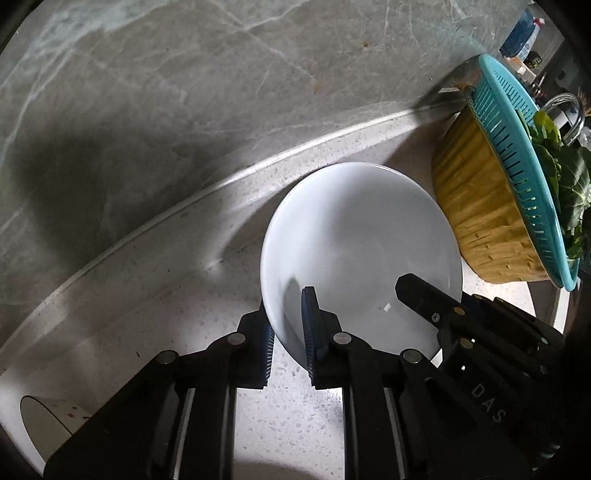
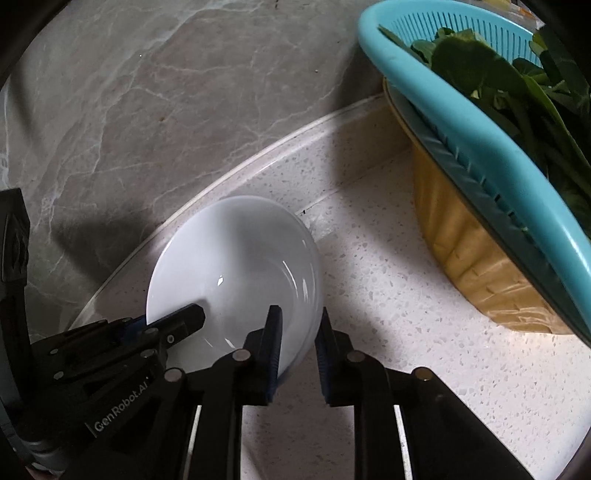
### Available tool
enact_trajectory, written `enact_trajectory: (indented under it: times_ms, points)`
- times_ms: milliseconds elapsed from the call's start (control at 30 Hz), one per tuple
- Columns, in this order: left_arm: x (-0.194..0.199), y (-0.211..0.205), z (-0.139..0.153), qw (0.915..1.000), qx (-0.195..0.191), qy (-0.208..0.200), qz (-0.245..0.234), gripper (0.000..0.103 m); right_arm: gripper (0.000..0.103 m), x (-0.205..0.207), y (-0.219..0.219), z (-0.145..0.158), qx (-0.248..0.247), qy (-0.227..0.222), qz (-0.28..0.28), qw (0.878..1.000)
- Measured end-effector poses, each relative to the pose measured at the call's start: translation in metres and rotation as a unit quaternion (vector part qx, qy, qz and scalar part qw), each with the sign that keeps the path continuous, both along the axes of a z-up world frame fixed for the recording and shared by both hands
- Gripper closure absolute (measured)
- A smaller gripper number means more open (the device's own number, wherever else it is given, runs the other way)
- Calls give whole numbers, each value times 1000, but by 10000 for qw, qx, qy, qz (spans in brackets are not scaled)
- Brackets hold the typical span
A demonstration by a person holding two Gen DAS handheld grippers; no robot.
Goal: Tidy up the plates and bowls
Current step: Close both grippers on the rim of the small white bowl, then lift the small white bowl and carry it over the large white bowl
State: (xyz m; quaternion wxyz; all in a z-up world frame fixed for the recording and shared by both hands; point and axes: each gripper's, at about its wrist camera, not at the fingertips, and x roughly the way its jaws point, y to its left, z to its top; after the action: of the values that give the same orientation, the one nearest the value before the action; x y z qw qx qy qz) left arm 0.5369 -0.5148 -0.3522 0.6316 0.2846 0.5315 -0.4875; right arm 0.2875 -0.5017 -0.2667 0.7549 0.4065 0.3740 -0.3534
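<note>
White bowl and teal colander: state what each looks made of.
White bowl: likely glazed ceramic or porcelain, though glossy melamine is possible; smooth surface with sharp highlights. Teal colander: moulded plastic, matte, with thick rolled rim and regular slots.

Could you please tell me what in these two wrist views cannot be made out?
- Left wrist view: the near rim of the white bowl is covered by the left gripper.
- Left wrist view: the blue bottle is small, blurred and cut by the edge.
- Right wrist view: the yellow basin interior is hidden by the teal colander.
</note>
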Motion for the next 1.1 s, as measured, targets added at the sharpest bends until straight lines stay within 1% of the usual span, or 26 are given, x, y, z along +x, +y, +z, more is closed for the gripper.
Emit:
enact_trajectory:
  times_ms: [67,267,433,567,700,767,867,967,1100]
  points:
    - [2,10,2,10000,-14,-13,3,91,85,-1,-2,0,17,-19,26,10000]
    - [-2,14,18,9999,-132,-48,16,91,87,-10,-9,9,-70,-50,135,9999]
    - [-10,35,39,9998,-158,-10,71,91,87,-11,-1,26,-142,-130,313,9993]
    - [-13,67,65,9996,-230,-83,171,91,87,-13,11,43,-194,-198,566,9980]
    - [-28,101,92,9990,-288,-159,294,90,86,-16,32,62,-262,-279,860,9956]
    - [-37,124,106,9987,-311,-179,373,90,87,-19,52,70,-287,-326,1053,9935]
    - [-46,162,120,9979,-331,-189,522,90,87,-21,75,78,-320,-340,1309,9903]
    - [-52,204,125,9968,-283,-174,723,90,86,-23,102,83,-303,-329,1622,9857]
    - [-65,247,111,9954,-157,-106,939,89,87,-19,132,76,-219,-231,1994,9794]
